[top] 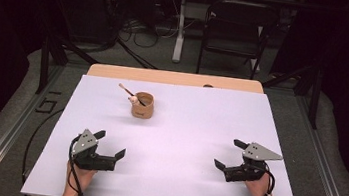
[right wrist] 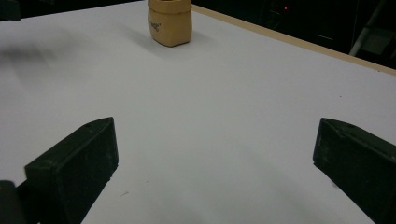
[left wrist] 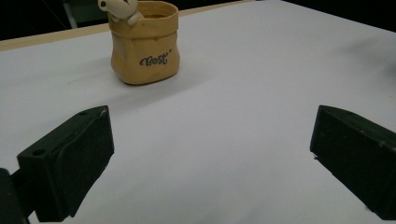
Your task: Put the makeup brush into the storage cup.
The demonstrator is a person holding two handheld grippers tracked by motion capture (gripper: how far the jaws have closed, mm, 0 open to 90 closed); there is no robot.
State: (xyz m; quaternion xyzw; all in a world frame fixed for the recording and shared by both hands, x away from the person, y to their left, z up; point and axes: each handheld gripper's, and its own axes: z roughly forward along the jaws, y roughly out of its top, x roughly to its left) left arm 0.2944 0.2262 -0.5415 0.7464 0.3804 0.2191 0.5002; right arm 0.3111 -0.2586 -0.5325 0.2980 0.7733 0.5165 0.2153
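**Inventory: two idle grippers, one tan pot with a stick in it**

1. Table [top: 176, 189], white-covered, with a wooden edge showing at the far side. I see nothing on it but the items below.

2. Left gripper [top: 110, 146], held in my left hand near the front-left of the table. Jaws spread wide, nothing between them. In the left gripper view the pot stands ahead and a little to the left of the gap.

3. Right gripper [top: 230, 154], held in my right hand near the front-right, well apart from the left one. Jaws likewise released and empty.

4. Tan pot [top: 142, 105], soft sack-shaped, upright, left of centre toward the far half of the table. It bears the printed word "Best" [left wrist: 154, 59]. It lies nearer the left gripper.

5. Stick [top: 128, 91], thin, leaning out of the pot toward the far left, with a pale rounded figure [top: 133, 100] at the rim.

Handling note: I judge the reach has not begun. I would steady the pot with one gripper low on its wall, and pinch the stick above the rim with the other, so the pot does not tip.

Not made out: what the pale figure is, whether it is fixed to the stick, and what lies inside the pot. The right gripper view cuts the pot at its rim.
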